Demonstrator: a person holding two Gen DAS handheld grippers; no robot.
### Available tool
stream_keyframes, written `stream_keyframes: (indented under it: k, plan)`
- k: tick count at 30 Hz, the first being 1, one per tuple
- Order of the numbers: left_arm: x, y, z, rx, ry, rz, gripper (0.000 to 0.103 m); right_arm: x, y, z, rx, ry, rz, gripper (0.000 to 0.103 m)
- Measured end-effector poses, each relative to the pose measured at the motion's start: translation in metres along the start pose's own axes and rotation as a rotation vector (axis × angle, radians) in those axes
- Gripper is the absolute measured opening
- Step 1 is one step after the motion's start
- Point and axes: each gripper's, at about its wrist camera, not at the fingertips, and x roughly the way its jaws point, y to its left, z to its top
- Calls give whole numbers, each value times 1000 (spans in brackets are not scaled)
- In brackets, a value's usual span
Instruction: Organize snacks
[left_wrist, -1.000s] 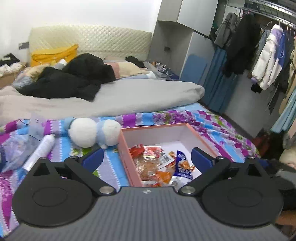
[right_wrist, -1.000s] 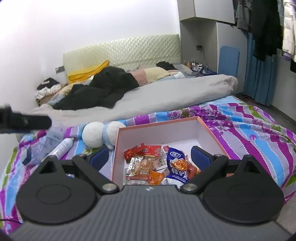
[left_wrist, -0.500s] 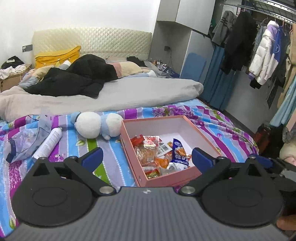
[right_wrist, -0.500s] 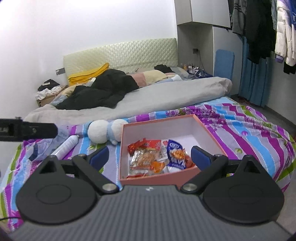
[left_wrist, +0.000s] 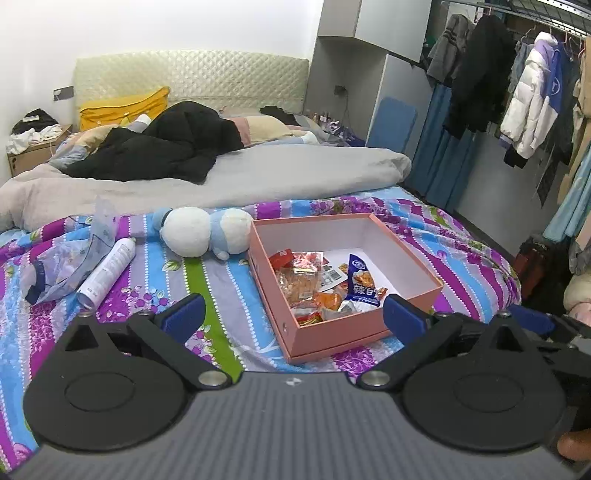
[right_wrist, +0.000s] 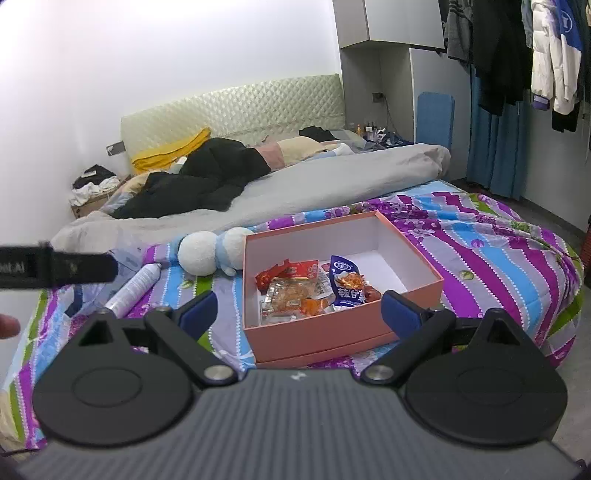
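Note:
A pink open box (left_wrist: 332, 334) (right_wrist: 317, 338) lies on the striped bedspread. Inside it lie several snack packets: a blue packet (left_wrist: 360, 282) (right_wrist: 345, 282), a clear packet of orange snacks (left_wrist: 297, 282) (right_wrist: 290, 295) and red packets (left_wrist: 304, 258) (right_wrist: 291, 269). My left gripper (left_wrist: 291, 315) is open and empty, held above the bed in front of the box. My right gripper (right_wrist: 299, 308) is open and empty, also in front of the box and above it. Part of the left gripper (right_wrist: 55, 266) shows at the left edge of the right wrist view.
A white and blue plush toy (left_wrist: 203, 234) (right_wrist: 210, 251) lies left of the box. A white spray can (left_wrist: 107, 273) (right_wrist: 135, 286) and a crumpled plastic bag (left_wrist: 62, 264) lie farther left. A grey duvet (left_wrist: 221, 181) and dark clothes (left_wrist: 166, 147) lie behind. Hanging clothes (left_wrist: 517, 99) fill the right side.
Both grippers have pulled back and up from the box, so the whole box and more of the bed now show. Both stay open and empty.

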Motion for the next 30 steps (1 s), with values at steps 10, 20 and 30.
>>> stream_keyframes:
  k: [10,20,30]
  plan:
    - [0,-1,-4,-3,13,2,103,-4,0,0,10,-9,7,97]
    - [-2,-1,-2,-16,10,-25,103,-5,0,0,18,-5,8,97]
    - [-4,-4,-3,-3,8,-12,103,-7,0,1,24,-7,11,97]
